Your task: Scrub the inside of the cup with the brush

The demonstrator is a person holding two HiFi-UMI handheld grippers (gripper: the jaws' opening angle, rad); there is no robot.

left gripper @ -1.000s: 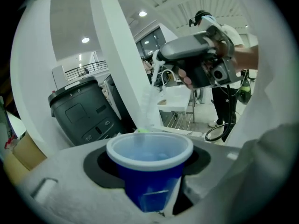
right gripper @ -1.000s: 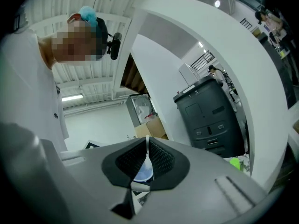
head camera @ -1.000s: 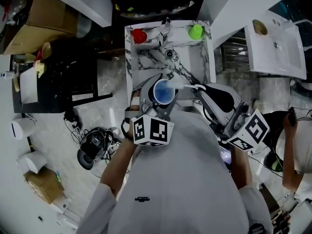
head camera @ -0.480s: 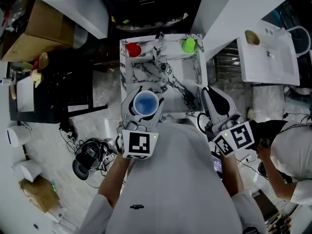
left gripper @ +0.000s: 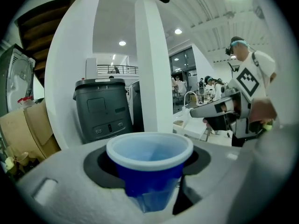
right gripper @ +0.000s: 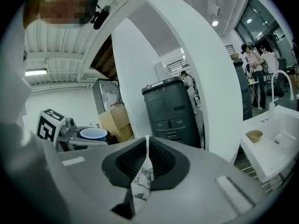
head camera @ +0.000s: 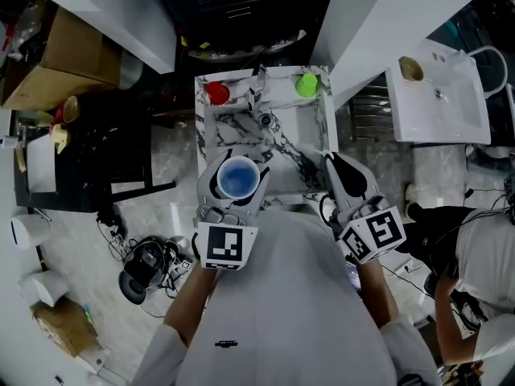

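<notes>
A blue plastic cup (head camera: 238,178) stands upright between the jaws of my left gripper (head camera: 239,186), over the near left edge of the marble table (head camera: 304,129). In the left gripper view the cup (left gripper: 149,158) fills the middle and its white inside looks empty; the left gripper (left gripper: 150,192) is shut on its lower wall. My right gripper (head camera: 331,164) hovers at the table's near right corner, a cup's width from the cup. Its jaws (right gripper: 145,171) are shut with only a thin slit, nothing seen held. No brush shows clearly.
A red cup (head camera: 217,92) and a green cup (head camera: 306,84) stand at the table's back corners, a slim upright object (head camera: 259,83) between them. A white sink (head camera: 438,95) is right, a black cart (head camera: 105,143) left, cables (head camera: 149,256) below. A person (head camera: 483,272) stands at right.
The left gripper has carried the cup left and nearer to me. The right gripper has drawn in toward the table's near right corner. A white thing at its tip no longer shows.
</notes>
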